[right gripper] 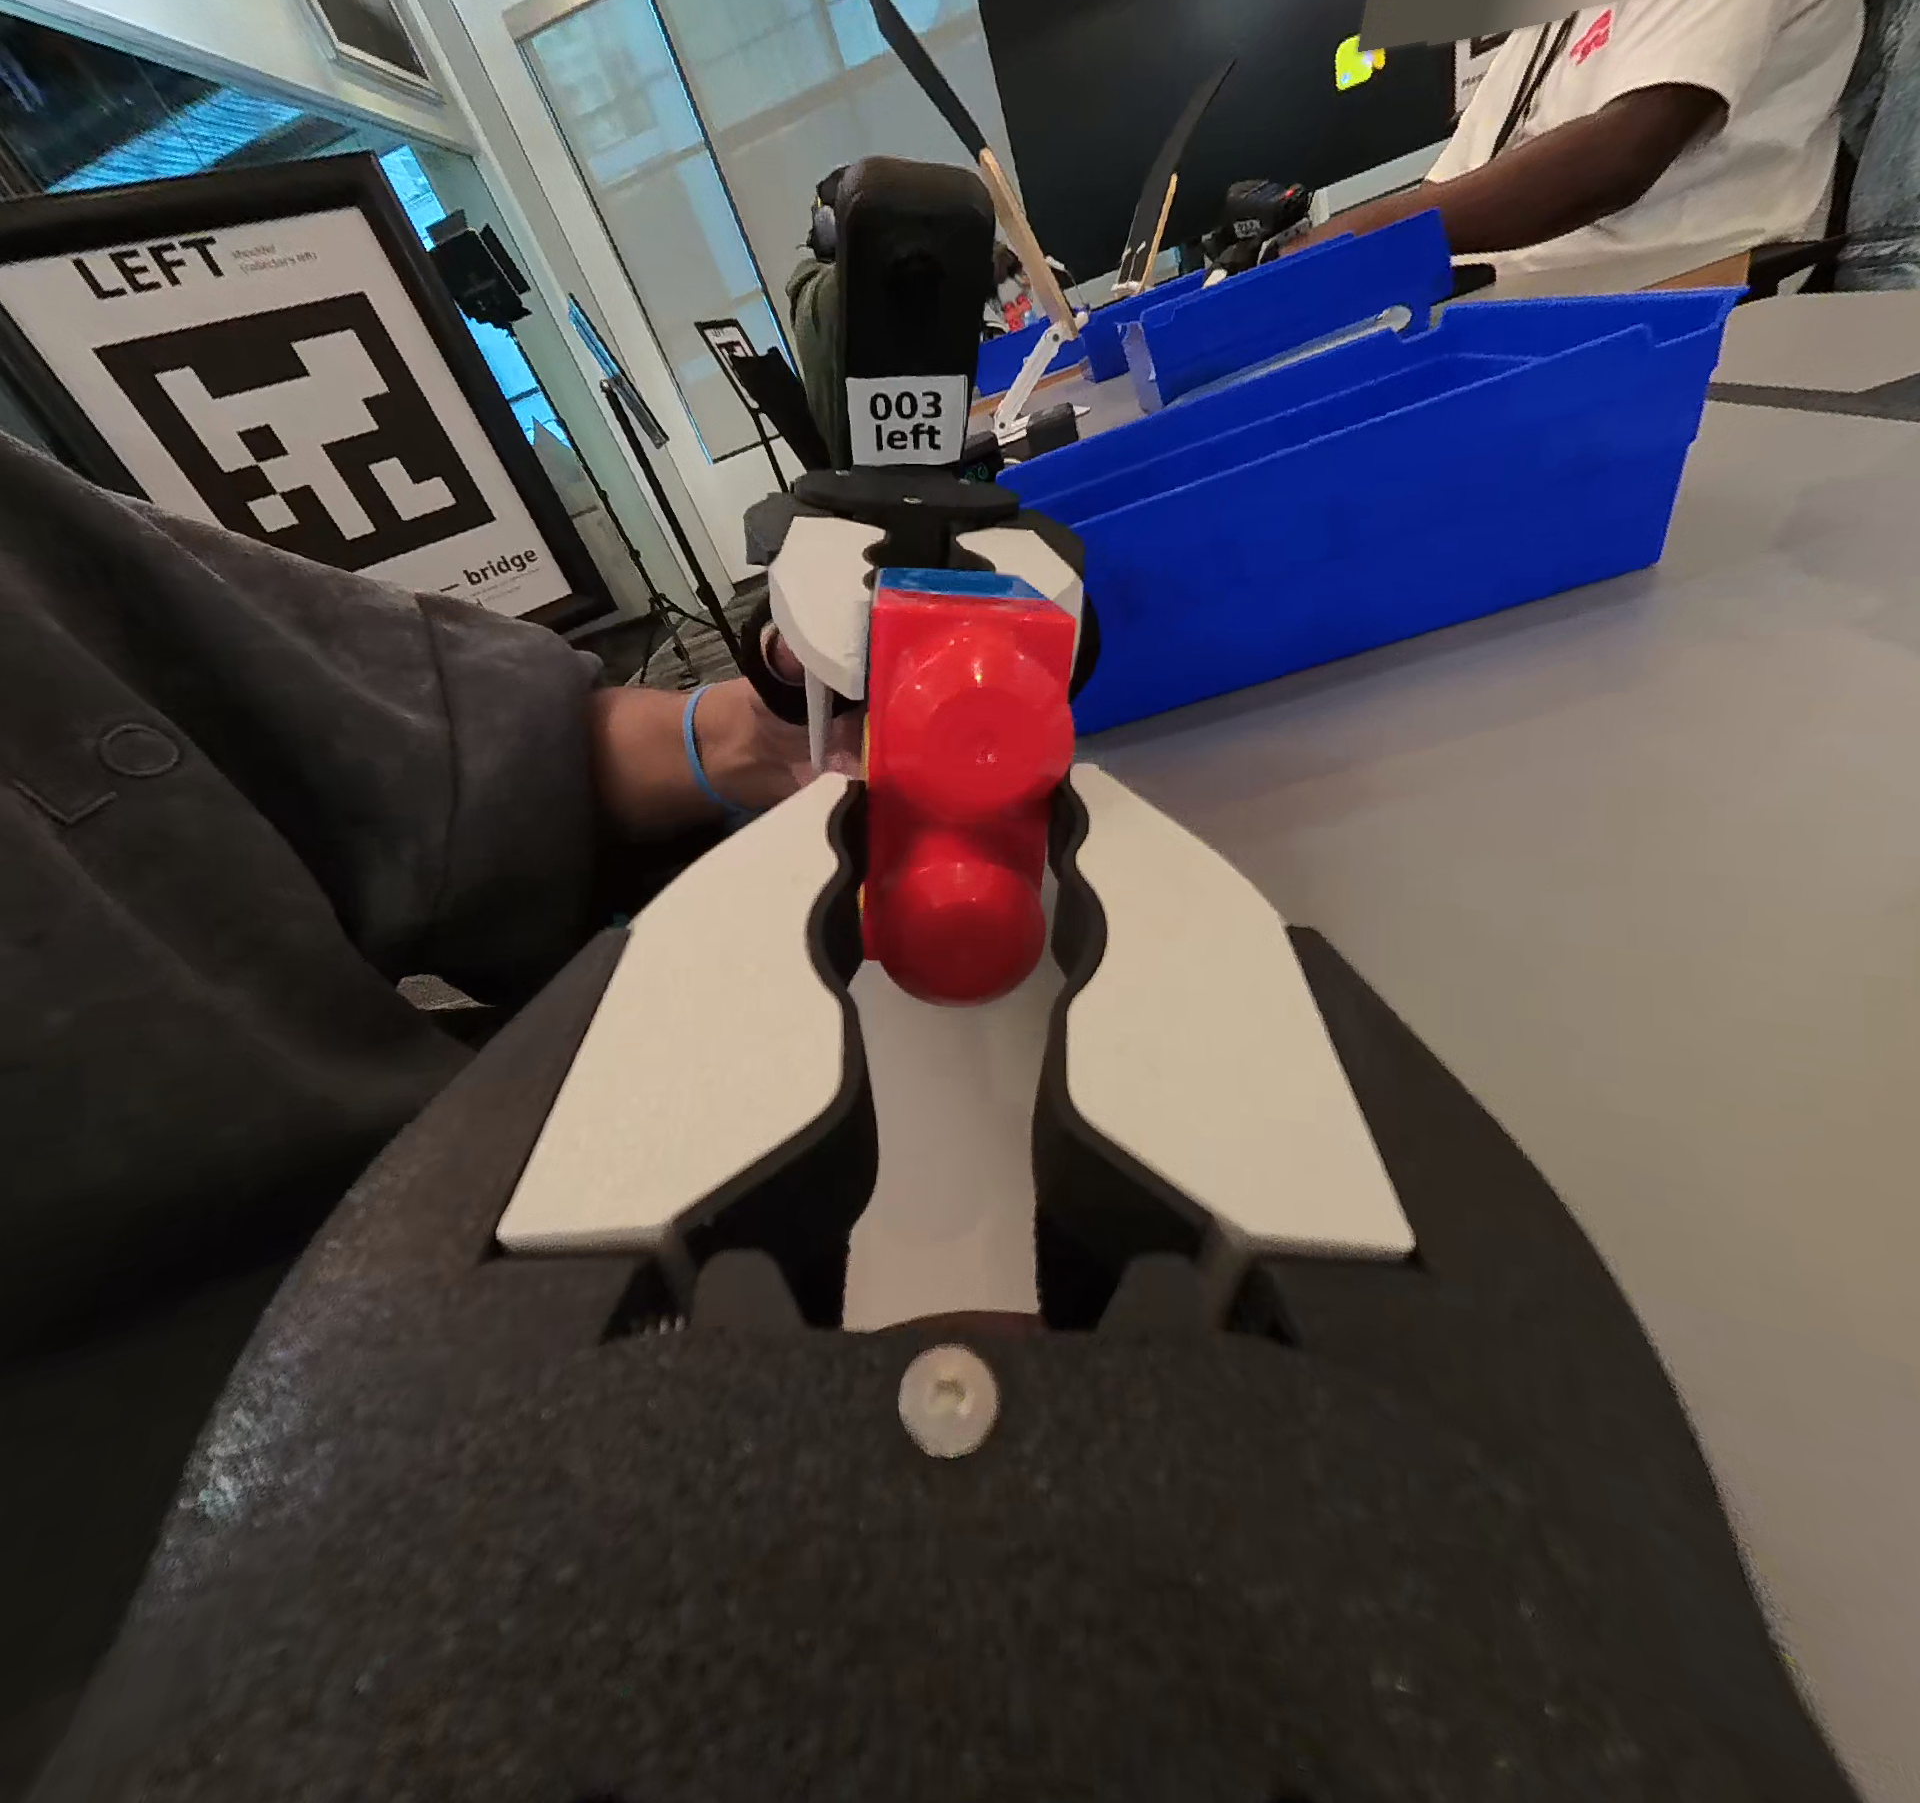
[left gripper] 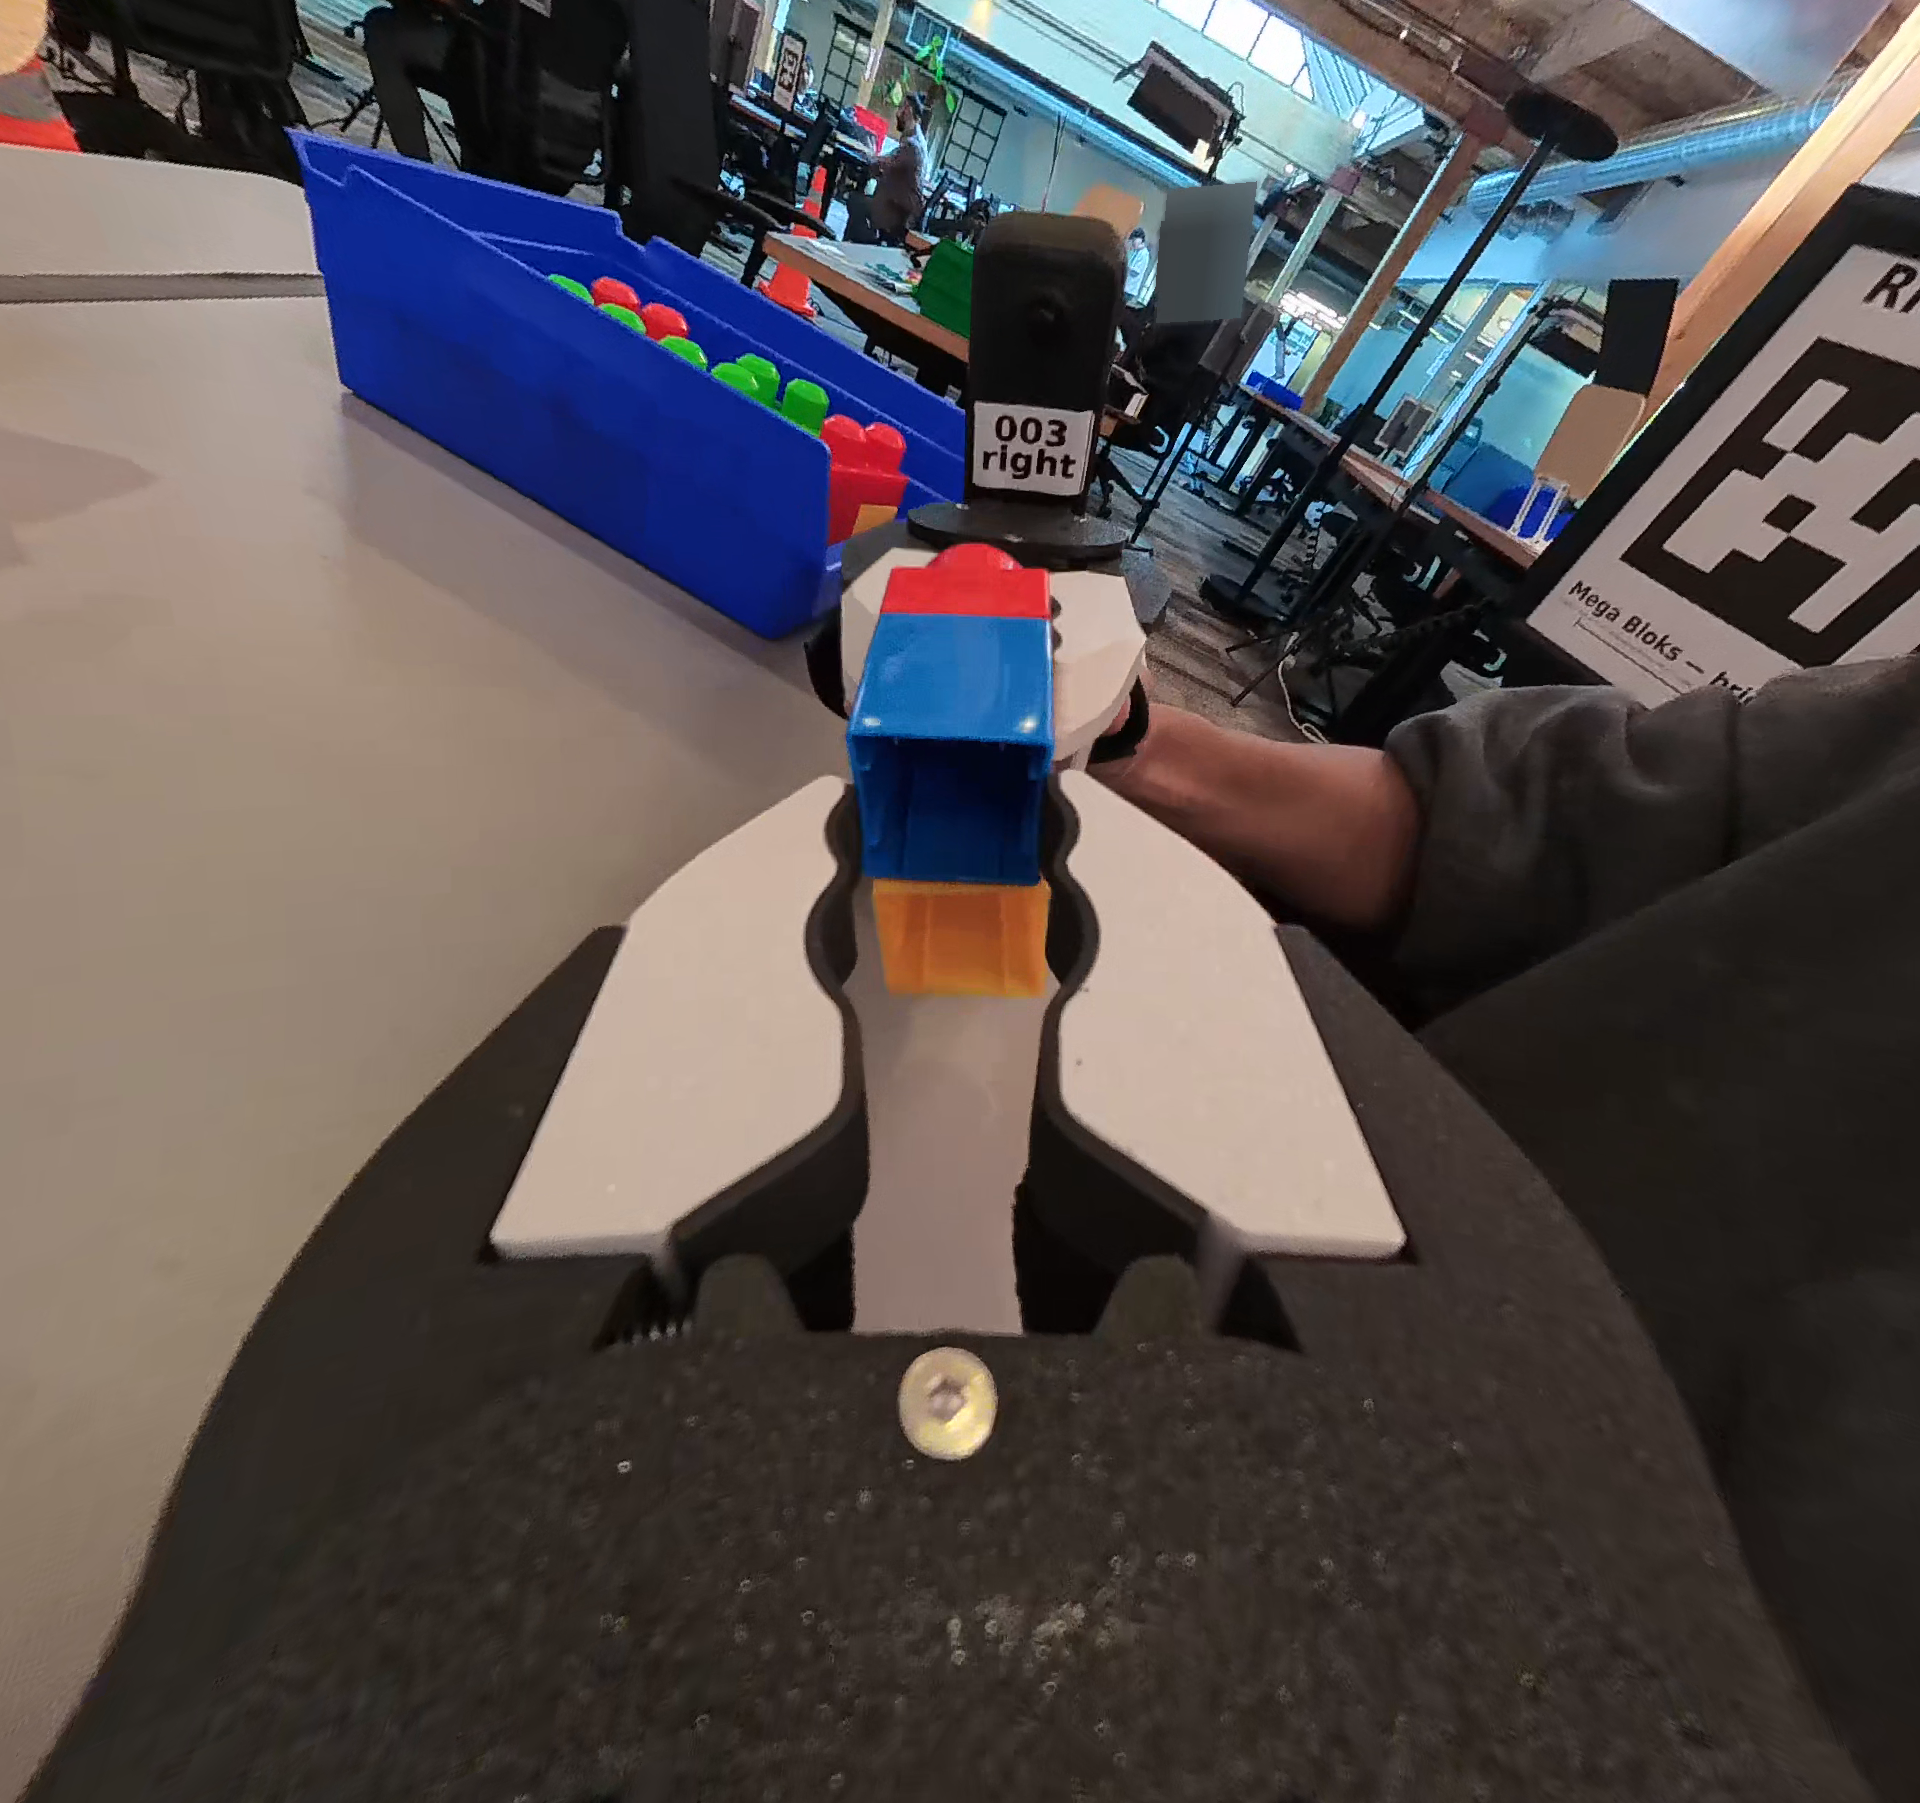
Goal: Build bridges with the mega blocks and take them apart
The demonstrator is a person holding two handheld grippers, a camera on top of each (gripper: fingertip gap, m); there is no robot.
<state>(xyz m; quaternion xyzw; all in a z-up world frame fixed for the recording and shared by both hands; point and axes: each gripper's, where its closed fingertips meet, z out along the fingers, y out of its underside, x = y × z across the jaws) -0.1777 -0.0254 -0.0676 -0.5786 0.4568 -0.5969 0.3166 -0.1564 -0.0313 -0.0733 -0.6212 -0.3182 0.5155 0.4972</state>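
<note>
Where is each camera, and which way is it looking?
Left wrist view: sits on the left hand-held gripper, looks along its fingers at the blue block and orange block; a forearm shows.
Right wrist view: sits on the right hand-held gripper, looks at the red block; a sleeve shows.
Shared: the joined blocks, blue bin, each other's gripper.

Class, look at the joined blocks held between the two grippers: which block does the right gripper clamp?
The red block, studs facing that camera, sits between the right gripper fingers; the blue block and orange block sit in the left gripper.
</note>
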